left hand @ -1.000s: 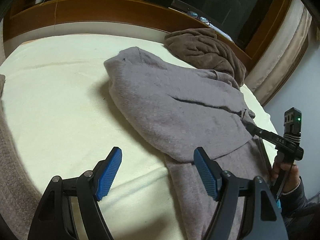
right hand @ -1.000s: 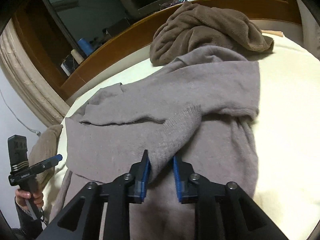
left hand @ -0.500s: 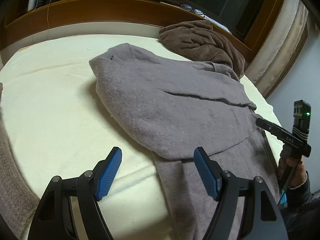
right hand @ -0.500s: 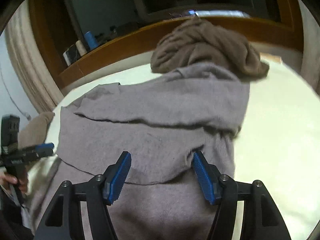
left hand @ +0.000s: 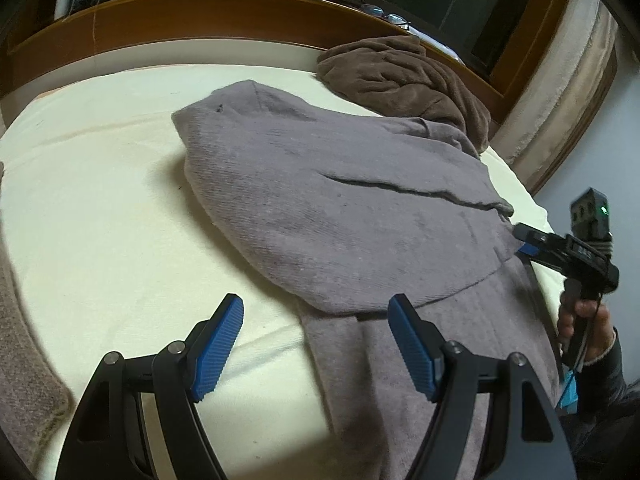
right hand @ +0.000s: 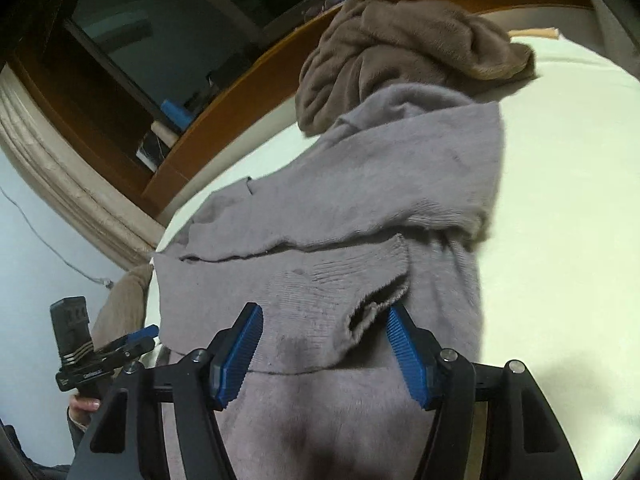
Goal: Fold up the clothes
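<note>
A: What are the fingers doing?

B: The left gripper (left hand: 316,346), low in its frame, is spread wide and holds nothing. The right gripper (right hand: 324,352) is also spread wide, with a sleeve cuff (right hand: 376,304) lying loose between its blue pads.

A: And the garment?

B: The grey sweater (left hand: 340,208) fills mid-frame on a cream bed (left hand: 100,200). A brown blanket (left hand: 404,76) sits bunched at upper right.

left wrist: low over the bed's (left hand: 100,208) near edge, facing the headboard (left hand: 200,12), close | right wrist: low, close above the grey sweater (right hand: 360,208), headboard at 12 o'clock | shared: grey sweater, brown garment (left hand: 404,76), each other's hand-held gripper
</note>
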A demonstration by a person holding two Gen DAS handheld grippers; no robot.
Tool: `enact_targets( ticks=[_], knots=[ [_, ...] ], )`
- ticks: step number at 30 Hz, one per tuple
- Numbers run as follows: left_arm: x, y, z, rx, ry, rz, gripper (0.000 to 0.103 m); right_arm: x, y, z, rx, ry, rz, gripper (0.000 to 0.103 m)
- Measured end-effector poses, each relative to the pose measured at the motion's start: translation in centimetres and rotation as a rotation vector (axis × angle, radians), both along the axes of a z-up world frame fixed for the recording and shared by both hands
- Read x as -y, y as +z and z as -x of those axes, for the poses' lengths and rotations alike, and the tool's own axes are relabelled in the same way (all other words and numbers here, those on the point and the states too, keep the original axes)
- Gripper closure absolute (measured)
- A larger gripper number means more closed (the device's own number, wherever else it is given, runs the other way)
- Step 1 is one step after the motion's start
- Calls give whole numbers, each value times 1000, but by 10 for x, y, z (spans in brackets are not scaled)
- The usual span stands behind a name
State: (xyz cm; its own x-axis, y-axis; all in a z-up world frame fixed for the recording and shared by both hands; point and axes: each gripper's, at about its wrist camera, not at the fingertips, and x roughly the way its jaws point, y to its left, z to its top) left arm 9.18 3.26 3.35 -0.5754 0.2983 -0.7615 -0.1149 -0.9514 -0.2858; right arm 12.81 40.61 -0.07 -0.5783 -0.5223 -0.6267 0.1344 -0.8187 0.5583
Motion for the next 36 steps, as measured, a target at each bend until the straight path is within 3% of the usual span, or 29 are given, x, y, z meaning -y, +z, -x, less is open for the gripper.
enact_targets(
  ticks=[4,5,8,10,13,20,25,29,36],
  knots=[
    [4,-1,0,4,13,-1,24,-4,-4,14,11,3,9,53],
    [5,-2,0,5,17,-1,24,-4,-6,16,16,6,-1,67],
    [7,-3,1,5,22,-7,24,-8,-9,19,24,12,-36,88],
    [7,-4,2,5,20,-11,24,-9,-6,18,18,14,-26,94],
    [6,-7,4,8,13,-15,24,-4,14,14,-49,23,-1,95],
    [1,-8,7,10,-1,-24,24,19,97,9,-280,62,46,95],
    [-5,-6,7,-2,-21,-33,24,36,143,8,-381,104,22,95],
    [-7,-7,5,-6,-33,-42,24,25,125,12,-310,63,15,94],
    [-10,-8,7,0,-39,-37,24,6,50,2,-68,39,-16,94]
  ],
)
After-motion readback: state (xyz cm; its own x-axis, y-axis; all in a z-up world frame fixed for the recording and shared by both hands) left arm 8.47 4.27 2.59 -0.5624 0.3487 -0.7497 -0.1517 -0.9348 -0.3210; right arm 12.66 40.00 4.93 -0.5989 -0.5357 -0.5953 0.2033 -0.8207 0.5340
